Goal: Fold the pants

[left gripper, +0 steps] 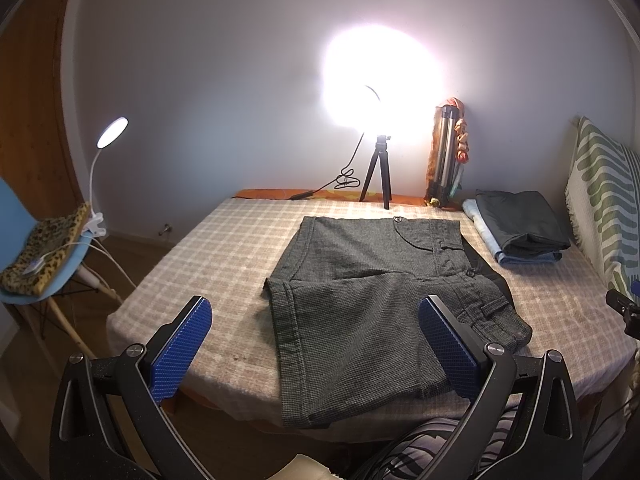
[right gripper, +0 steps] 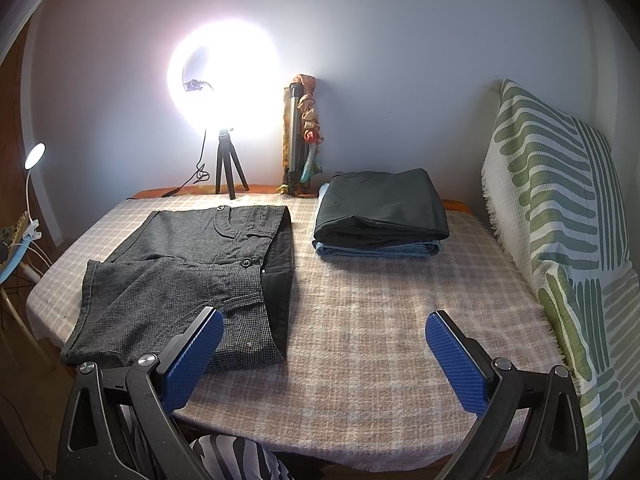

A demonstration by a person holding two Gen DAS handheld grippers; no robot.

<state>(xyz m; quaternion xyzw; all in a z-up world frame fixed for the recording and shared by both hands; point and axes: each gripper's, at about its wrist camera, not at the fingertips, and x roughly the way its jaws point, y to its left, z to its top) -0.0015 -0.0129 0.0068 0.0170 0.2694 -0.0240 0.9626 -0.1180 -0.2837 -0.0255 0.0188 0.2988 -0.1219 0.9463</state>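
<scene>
Checked bedspread (left gripper: 224, 248): grey pants (left gripper: 360, 304) half-folded, no writing legible; both hand-held grippers spread, holding nothing.

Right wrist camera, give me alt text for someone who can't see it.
Gray checked pants lie partly folded on a plaid-covered table, ahead and left of the open, empty right gripper with its blue-padded jaws. Behind them sits a stack of folded clothes, with a bright ring light on a small tripod against the wall.
</scene>
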